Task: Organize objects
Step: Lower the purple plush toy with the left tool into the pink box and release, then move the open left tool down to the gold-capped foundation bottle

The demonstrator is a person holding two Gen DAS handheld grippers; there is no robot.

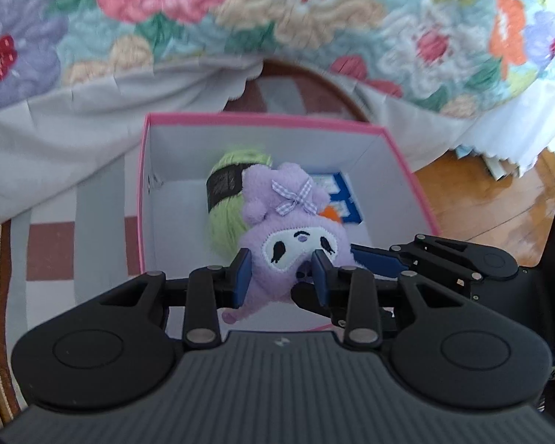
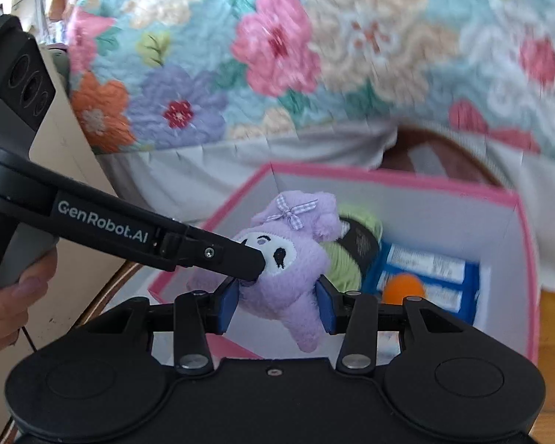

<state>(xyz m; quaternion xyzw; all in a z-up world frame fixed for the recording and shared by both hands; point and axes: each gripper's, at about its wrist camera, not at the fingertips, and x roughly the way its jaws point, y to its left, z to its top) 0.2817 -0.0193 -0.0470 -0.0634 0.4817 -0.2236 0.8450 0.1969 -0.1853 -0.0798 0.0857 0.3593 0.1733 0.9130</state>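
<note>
The purple plush toy (image 1: 290,236) hangs over the open pink box (image 1: 262,118), just above the things already inside, and both tools have it at once. The left gripper (image 1: 281,273) has its two blue pads pressed into the lower part of the toy's face, and the right gripper (image 2: 277,301) squeezes the body from both sides. I judge the toy to be very light and soft: the filling gives way under the pads, so it will not break and will not slip easily on the fleece. The thick middle of the body seems the best place to hold, not the thin leg or the small checked bow, which could pull out. Counted: one plush toy, one box, and inside it one ball of green yarn (image 2: 351,251), one small orange ball (image 2: 403,288), and one blue packet (image 2: 436,273) lying flat on the bottom.
</note>
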